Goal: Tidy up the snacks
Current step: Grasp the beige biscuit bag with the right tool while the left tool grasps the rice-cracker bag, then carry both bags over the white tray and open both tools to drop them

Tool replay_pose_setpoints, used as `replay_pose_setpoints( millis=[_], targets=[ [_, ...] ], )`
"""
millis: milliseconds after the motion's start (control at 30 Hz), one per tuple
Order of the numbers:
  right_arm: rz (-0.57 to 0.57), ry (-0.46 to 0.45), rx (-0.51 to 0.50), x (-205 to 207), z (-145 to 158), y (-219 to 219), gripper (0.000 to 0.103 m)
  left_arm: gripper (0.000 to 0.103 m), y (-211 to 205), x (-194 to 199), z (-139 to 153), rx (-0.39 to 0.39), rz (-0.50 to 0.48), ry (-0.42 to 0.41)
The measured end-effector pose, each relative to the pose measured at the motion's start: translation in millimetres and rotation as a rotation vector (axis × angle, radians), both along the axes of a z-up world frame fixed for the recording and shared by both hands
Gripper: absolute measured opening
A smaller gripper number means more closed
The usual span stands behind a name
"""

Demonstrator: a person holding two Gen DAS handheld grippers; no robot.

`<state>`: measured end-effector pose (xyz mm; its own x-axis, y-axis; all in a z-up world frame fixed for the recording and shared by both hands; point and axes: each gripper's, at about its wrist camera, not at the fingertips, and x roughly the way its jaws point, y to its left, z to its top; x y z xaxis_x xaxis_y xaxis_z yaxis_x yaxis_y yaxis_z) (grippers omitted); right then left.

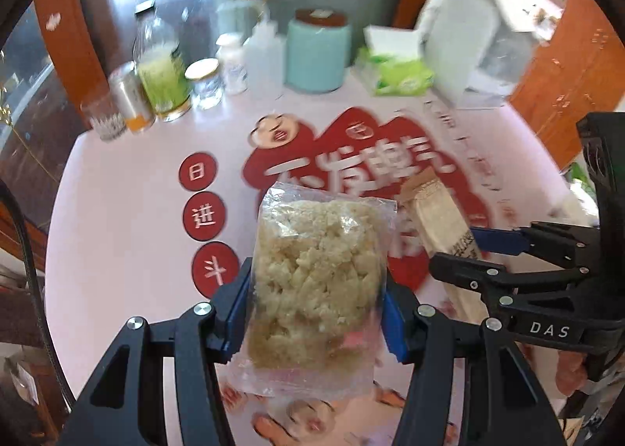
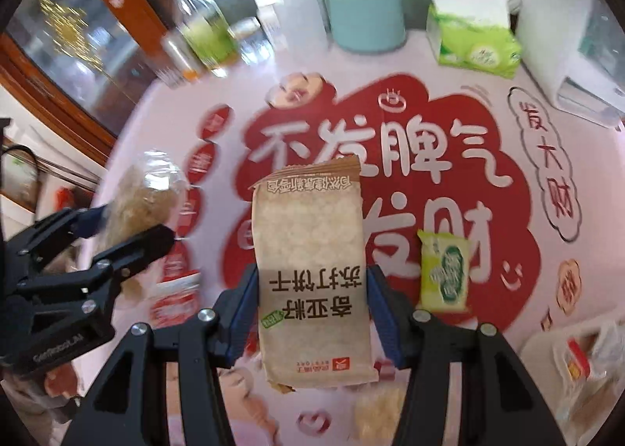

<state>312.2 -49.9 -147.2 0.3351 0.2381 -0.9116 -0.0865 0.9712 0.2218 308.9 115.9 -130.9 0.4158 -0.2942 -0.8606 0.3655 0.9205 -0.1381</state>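
Observation:
My left gripper is shut on a clear bag of pale crumbly rice snack and holds it above the pink table. My right gripper is shut on a tan cracker packet with dark Chinese print. The right gripper shows at the right of the left wrist view with its cracker packet. The left gripper shows at the left of the right wrist view with the rice snack bag. A small green snack packet lies on the table to the right.
At the table's back stand a teal canister, a green tissue box, a white appliance, a juice bottle, jars and a can. A white container with more snacks sits at the lower right. Another pale snack lies below.

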Motion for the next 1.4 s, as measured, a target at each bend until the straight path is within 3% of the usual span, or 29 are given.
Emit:
replay_pose_setpoints(
  millis=[167,400,600,800,1033,1400],
  targets=[
    [-0.001,-0.101,0.069,-57.4,57.1,-21.9,0.054,0.055,-22.6,-58.6,54.4,-0.031,-0.038,-0.036],
    [-0.067,-0.234,0.114,-155.7,119.6,-87.1,0.054,0.055,-71.7,-142.5,130.7,-0.125,-0.078,-0.131],
    [-0.139,-0.304,0.133,-227.1,156.0,-147.8,0.054,0.055,-134.0,-193.5,168.0,-0.203,-0.103,-0.175],
    [-0.182,-0.358,0.052,-288.1,182.8,-202.2,0.054,0.055,-214.7,-235.9,169.5,-0.191,-0.133,-0.185],
    [-0.276,-0.368,0.015,-328.9,186.0,-263.7,0.054,0.055,-284.8,-263.3,146.5,-0.132,-0.116,-0.186],
    [-0.334,-0.29,0.004,-329.1,160.7,-310.7,0.055,0.056,-319.2,-262.1,113.6,-0.064,-0.065,-0.126]
  ],
)
